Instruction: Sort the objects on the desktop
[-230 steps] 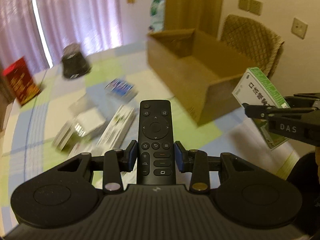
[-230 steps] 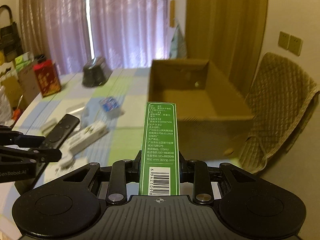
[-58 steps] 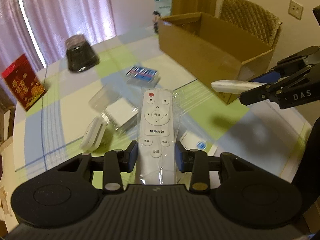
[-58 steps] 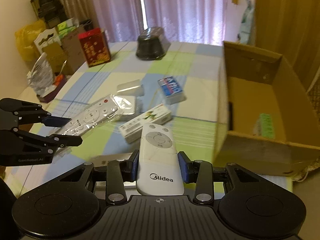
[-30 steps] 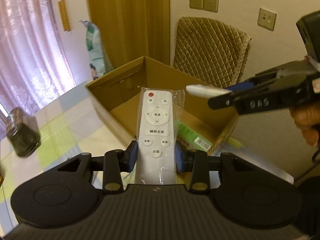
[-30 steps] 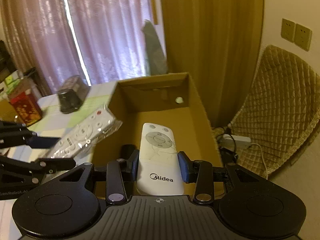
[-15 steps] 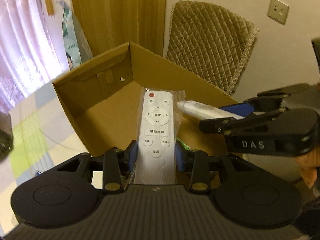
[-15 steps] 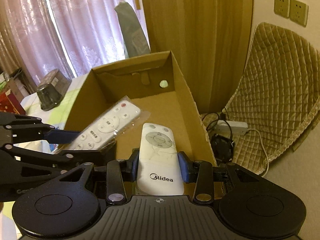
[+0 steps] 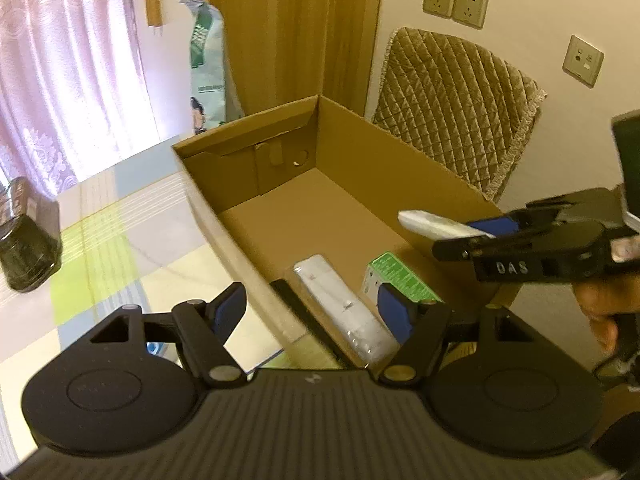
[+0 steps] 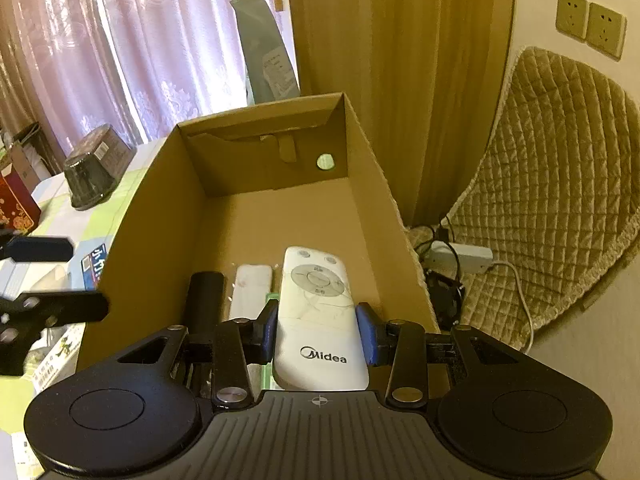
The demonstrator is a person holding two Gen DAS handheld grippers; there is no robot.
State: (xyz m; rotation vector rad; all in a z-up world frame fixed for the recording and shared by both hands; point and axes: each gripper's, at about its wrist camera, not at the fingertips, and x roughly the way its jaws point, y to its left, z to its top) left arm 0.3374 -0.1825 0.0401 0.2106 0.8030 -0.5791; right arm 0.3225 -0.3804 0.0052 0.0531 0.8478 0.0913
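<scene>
My left gripper is open and holds nothing, hovering over the near end of the cardboard box. On the box floor lie a plastic-wrapped white remote, a black remote to its left, and a green medicine box to its right. My right gripper is shut on a white Midea remote above the same cardboard box. Below it, the wrapped remote and black remote show. In the left wrist view the Midea remote sticks out over the box's right wall.
A dark lidded container stands on the checked tablecloth to the left of the box. A quilted chair is on the right beyond the box, with a power strip on the floor. A blue packet and a red box sit on the table.
My left gripper has opened and let go of the wrapped remote, which now lies in the box. My right gripper still holds the Midea remote over the box.
</scene>
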